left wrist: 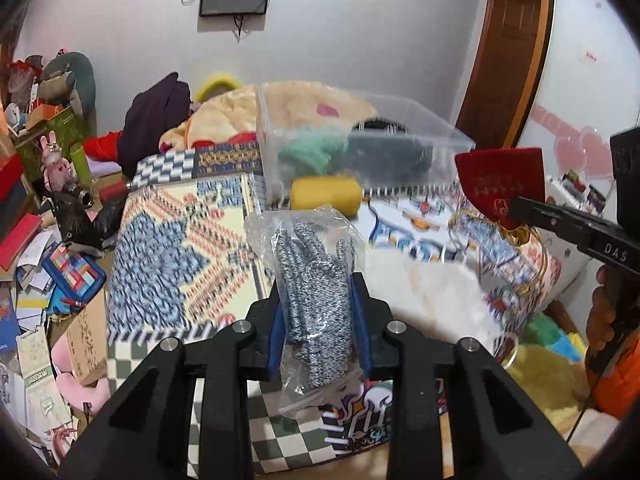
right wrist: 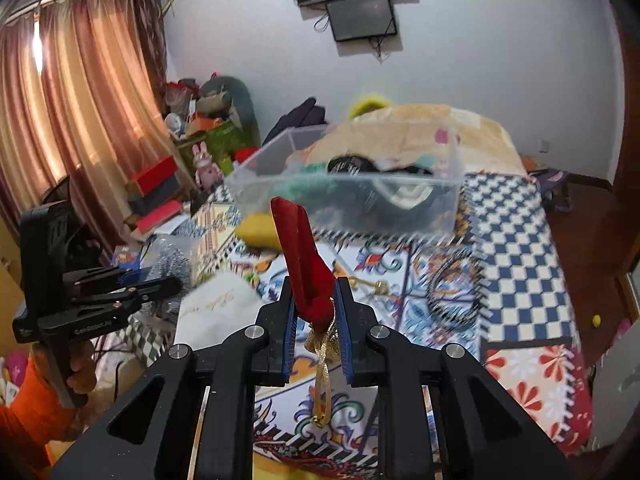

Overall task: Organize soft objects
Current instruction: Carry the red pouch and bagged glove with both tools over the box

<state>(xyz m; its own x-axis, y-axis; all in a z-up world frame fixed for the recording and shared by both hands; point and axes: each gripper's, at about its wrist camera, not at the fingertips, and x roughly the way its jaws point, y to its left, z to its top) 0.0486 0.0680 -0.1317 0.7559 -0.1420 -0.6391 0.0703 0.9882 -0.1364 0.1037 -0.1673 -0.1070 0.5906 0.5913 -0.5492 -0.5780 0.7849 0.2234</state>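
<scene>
Left gripper [left wrist: 318,312]: closed on a clear plastic bag of speckled grey knit gloves [left wrist: 316,304], held upright above the patterned bedspread [left wrist: 168,248]; lower end of the bag hangs below the blue finger pads [left wrist: 276,340]. Same bag seen from the right wrist view only as a blurred grey patch [right wrist: 170,260], partly hidden behind the left gripper [right wrist: 160,286].

Right gripper [right wrist: 315,308]: clamped on a red velvet pouch [right wrist: 302,256], pouch standing up between the fingers, gold drawstring ribbon [right wrist: 322,376] dangling beneath. From the left wrist view, pouch [left wrist: 500,184] pinched at its lower edge by the right gripper [left wrist: 516,204]; printed gold markings too small to read.

Clear plastic bin [left wrist: 360,148] on the bed beyond both grippers; contents blurred through the wall: a teal fluffy item [left wrist: 312,148] and a dark item [left wrist: 390,150], neither identifiable. Yellow rounded soft object [left wrist: 326,194] lying on the bedspread just against the bin's near side, partly cut off by the pouch in the right wrist view [right wrist: 256,232].

Black hairband [right wrist: 454,292] on the bedspread right of the pouch. Cream plush mound [left wrist: 240,112] behind the bin, largely hidden.
</scene>
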